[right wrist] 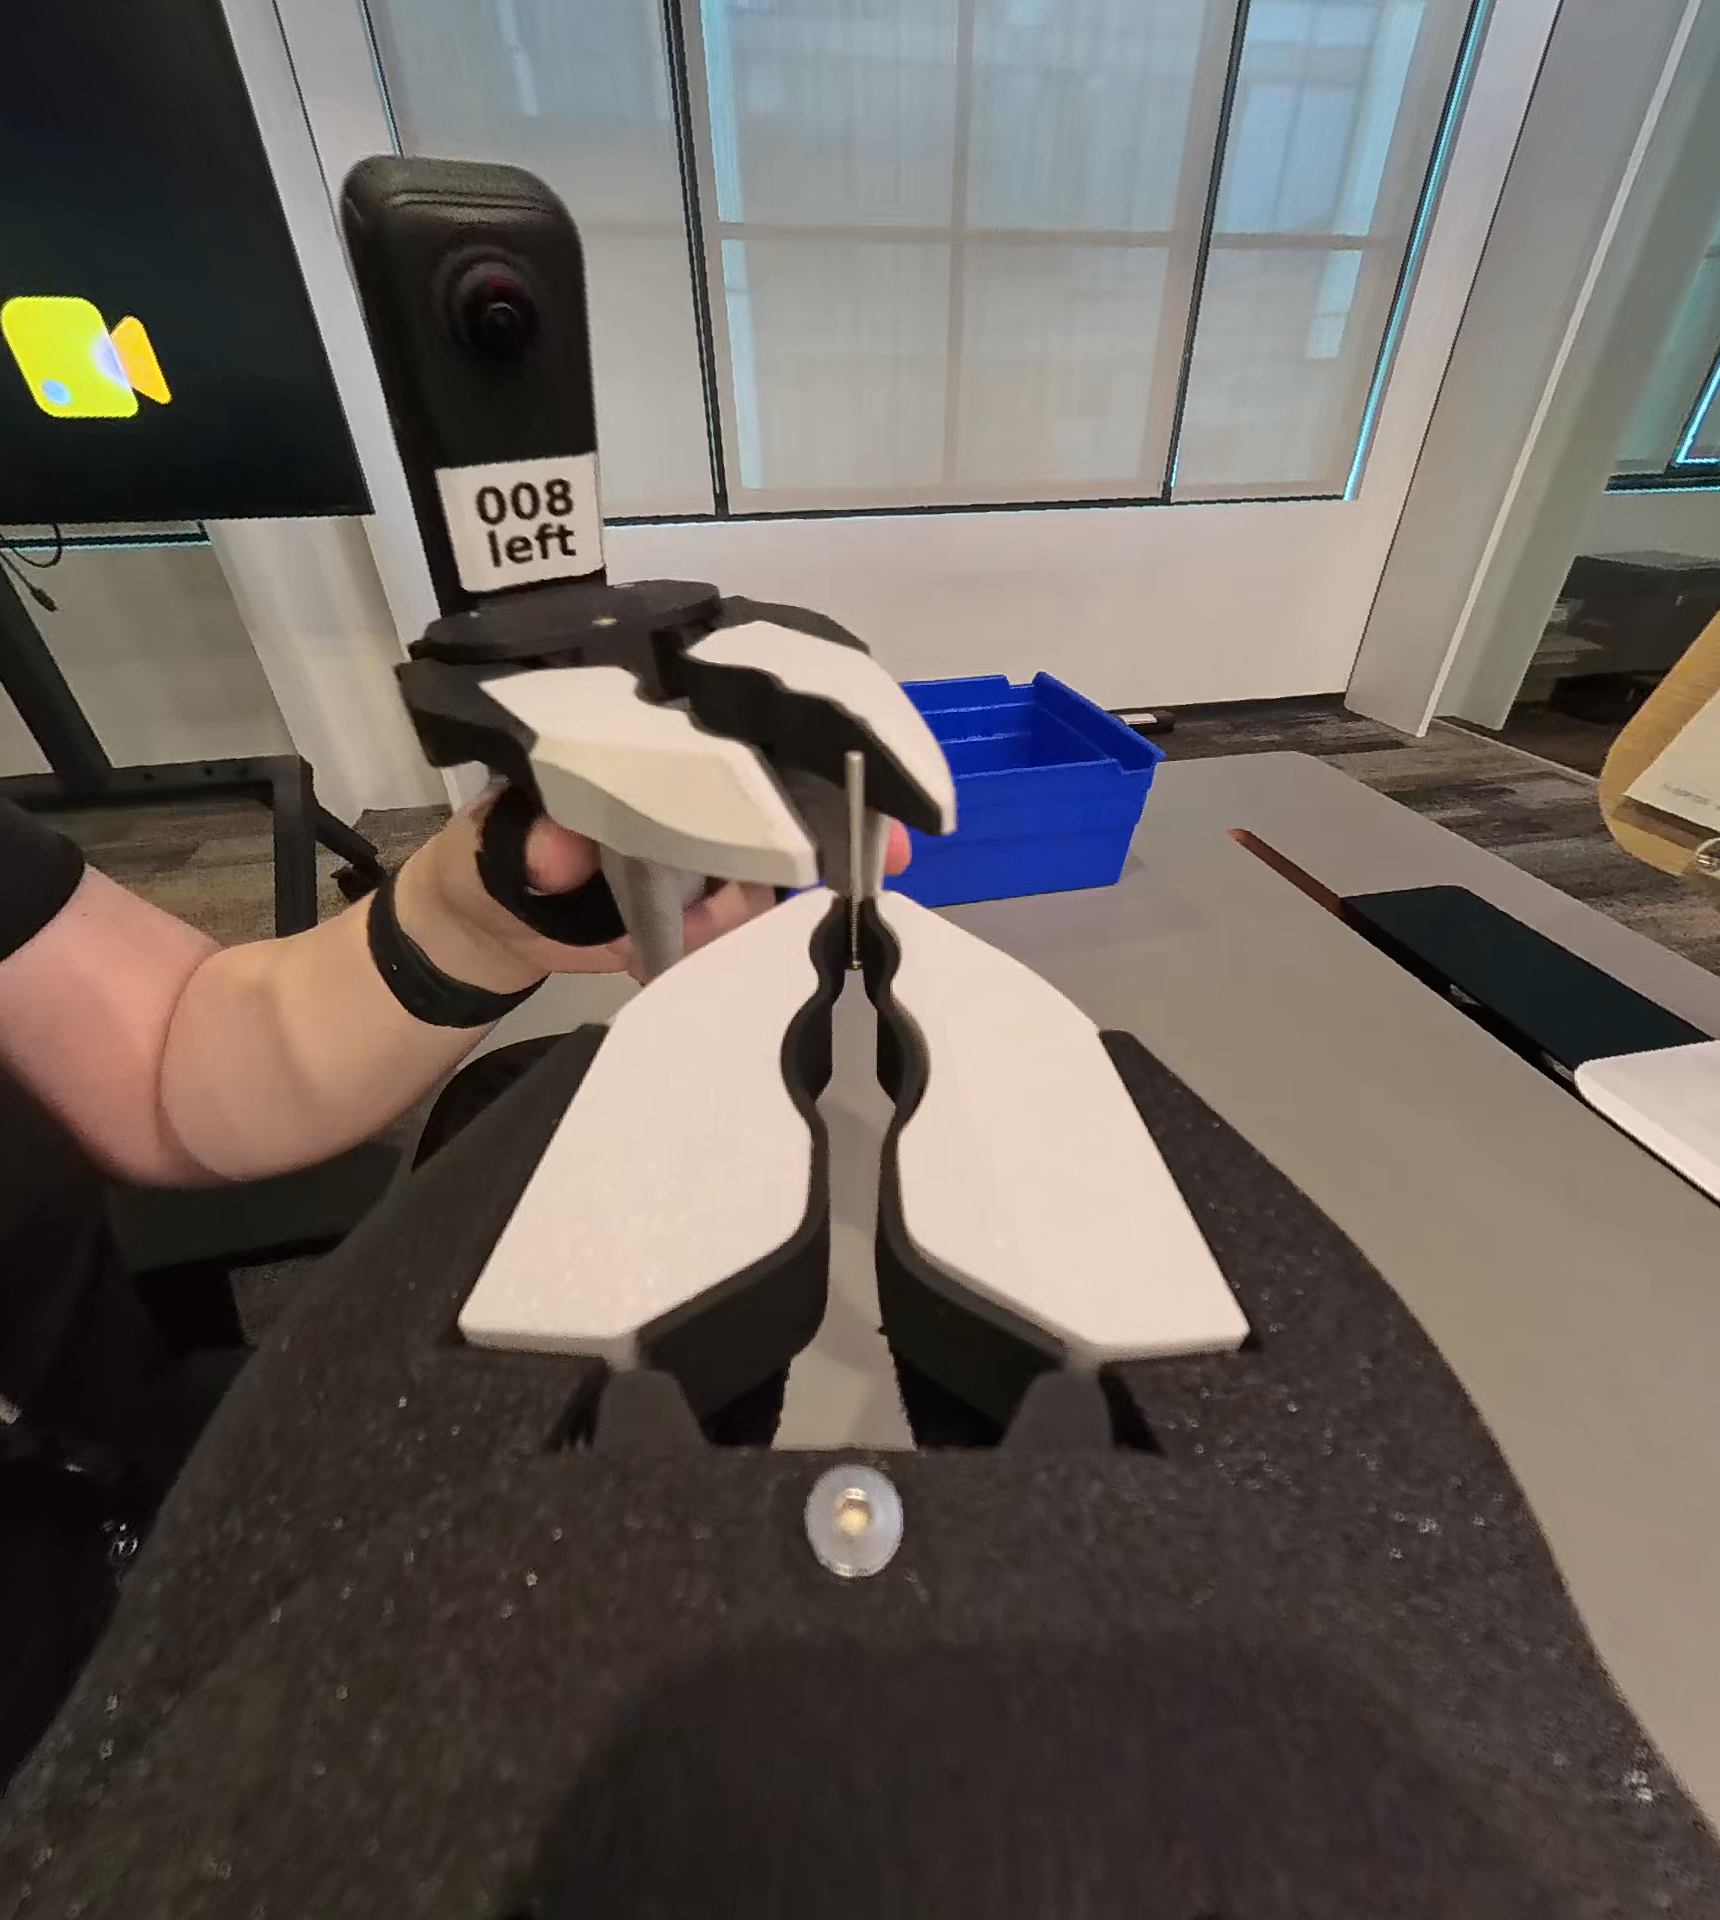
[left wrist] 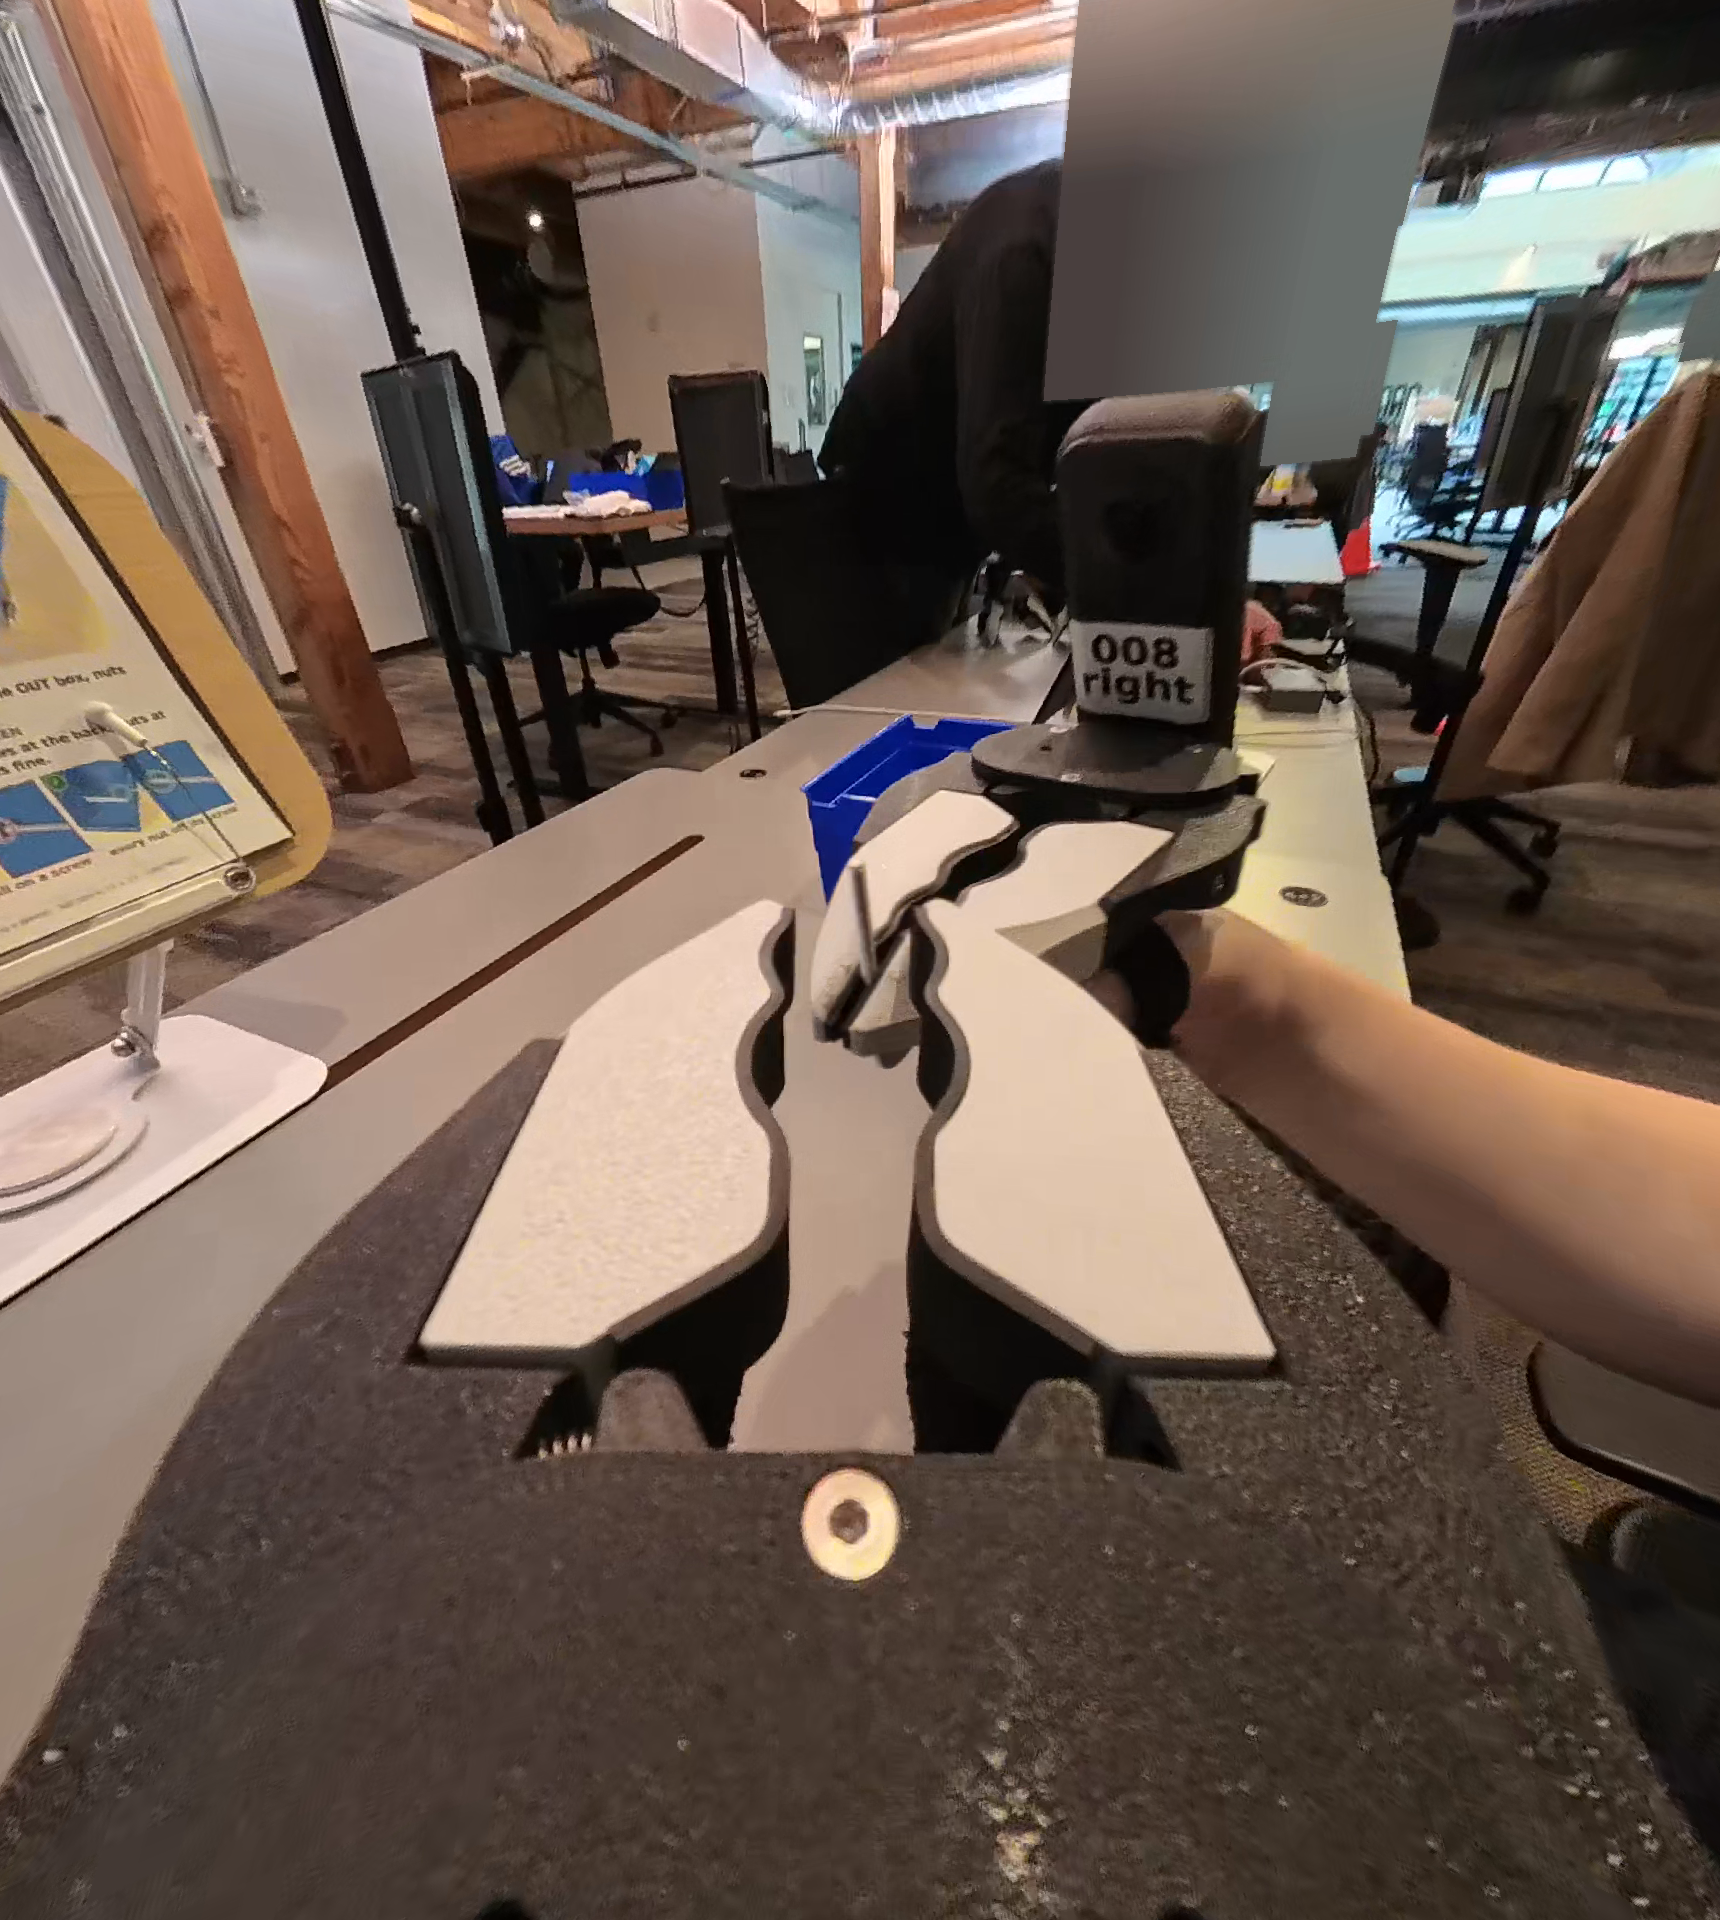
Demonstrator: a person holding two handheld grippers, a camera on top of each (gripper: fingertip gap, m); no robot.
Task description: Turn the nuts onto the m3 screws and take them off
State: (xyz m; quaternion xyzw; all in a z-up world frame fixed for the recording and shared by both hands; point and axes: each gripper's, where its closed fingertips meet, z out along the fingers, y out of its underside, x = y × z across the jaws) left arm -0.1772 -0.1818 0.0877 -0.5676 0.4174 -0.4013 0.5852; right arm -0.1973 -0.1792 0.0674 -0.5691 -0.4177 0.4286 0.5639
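Observation:
A thin metal M3 screw (right wrist: 854, 831) stands upright, gripped at its lower threaded end by my right gripper (right wrist: 854, 920), which is shut on it. No nut shows on it. My left gripper (left wrist: 854, 920) is open, and its two fingers sit on either side of the right gripper's tips (left wrist: 851, 1023) and the screw (left wrist: 864, 925). In the right wrist view the left gripper (right wrist: 877, 842) comes in from the left, held by a hand with a black wristband. Its open fingers bracket the upper half of the screw without touching it.
A blue bin (left wrist: 856, 800) stands on the grey table (left wrist: 523, 914) just behind the grippers; it also shows in the right wrist view (right wrist: 1022, 810). An instruction sign on a white stand (left wrist: 56, 727) is at the left. A person in black (left wrist: 949, 416) is beyond the table. The grippers are tip to tip, or close to it.

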